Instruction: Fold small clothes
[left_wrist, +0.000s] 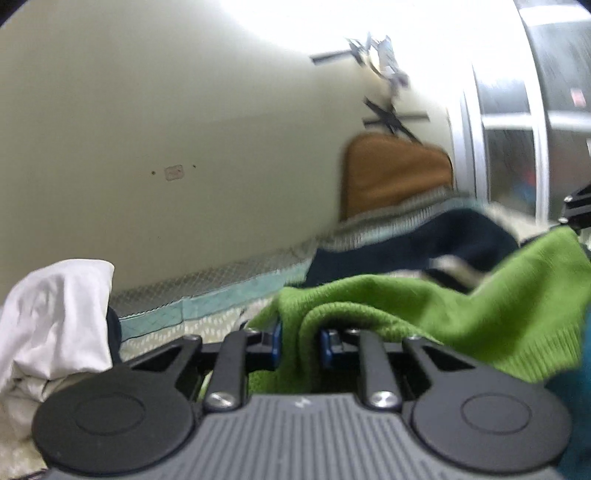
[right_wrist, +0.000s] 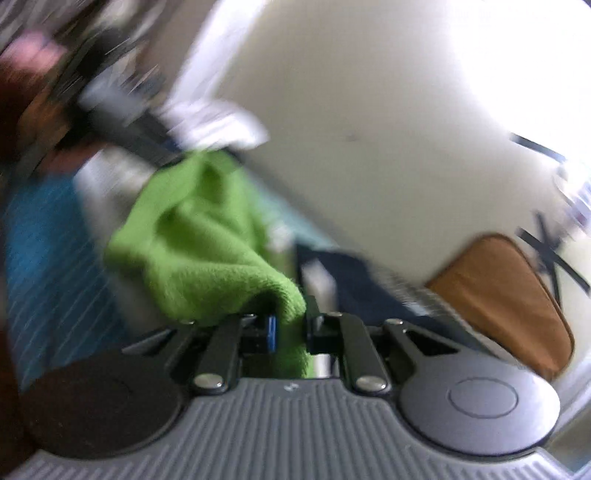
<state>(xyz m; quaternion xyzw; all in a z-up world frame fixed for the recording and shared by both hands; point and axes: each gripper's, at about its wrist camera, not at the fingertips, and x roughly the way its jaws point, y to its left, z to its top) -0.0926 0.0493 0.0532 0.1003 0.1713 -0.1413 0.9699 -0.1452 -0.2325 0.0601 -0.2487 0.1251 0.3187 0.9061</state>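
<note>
A bright green knitted garment (left_wrist: 461, 314) hangs stretched between my two grippers, lifted off the bed. My left gripper (left_wrist: 301, 345) is shut on one bunched edge of it. My right gripper (right_wrist: 290, 328) is shut on another corner of the same green garment (right_wrist: 192, 251). In the left wrist view a black part of the right gripper (left_wrist: 576, 212) shows at the far right edge, at the garment's other end. The right wrist view is blurred by motion.
A crumpled white cloth (left_wrist: 55, 317) lies at the left. A dark navy garment (left_wrist: 406, 247) lies behind the green one. A brown cushion (left_wrist: 391, 173) leans on the pale wall (left_wrist: 184, 129). A blue striped fabric (right_wrist: 48, 258) lies at the left of the right wrist view.
</note>
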